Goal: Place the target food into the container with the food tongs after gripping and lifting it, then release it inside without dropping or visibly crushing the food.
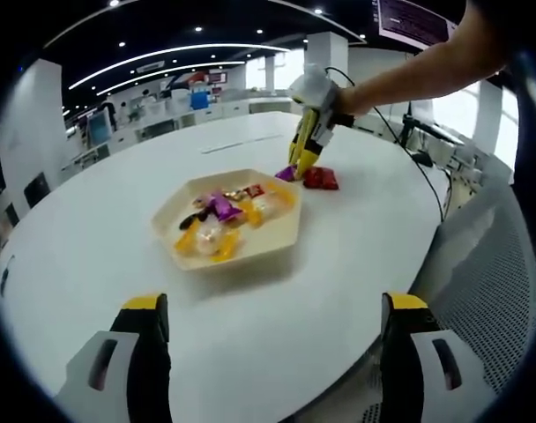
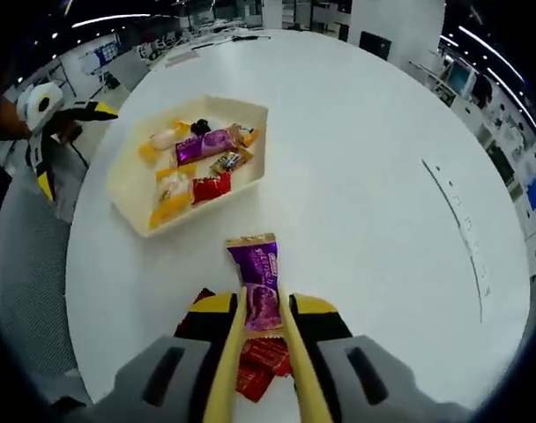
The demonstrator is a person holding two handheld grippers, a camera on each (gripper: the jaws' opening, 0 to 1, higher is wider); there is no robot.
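Yellow tongs [image 2: 261, 352] rise from the bottom centre of the right gripper view, pressed between the right gripper's [image 2: 261, 310] yellow-tipped jaws, and their 2 arms close on the lower end of a purple candy wrapper [image 2: 257, 280]. That wrapper lies on the white table [image 2: 383, 176], its top end pointing toward the cream tray [image 2: 127, 181] in the upper left of the frame. Under the tongs, at the bottom, sits a red wrapper [image 2: 255, 366]. Inside the tray lie mixed sweets, among them a purple bar [image 2: 204, 143] and a red piece [image 2: 211, 187].

From the left gripper view, the left gripper's [image 1: 272, 322] 2 jaws stand wide apart at the bottom corners with nothing between them, held over the table edge. The tray [image 1: 171, 216] sits mid-frame, and just beyond its upper right rim the tongs [image 1: 305, 150] touch down beside the red wrapper [image 1: 321, 178], held by a person's arm [image 1: 409, 75] reaching in from the upper right.
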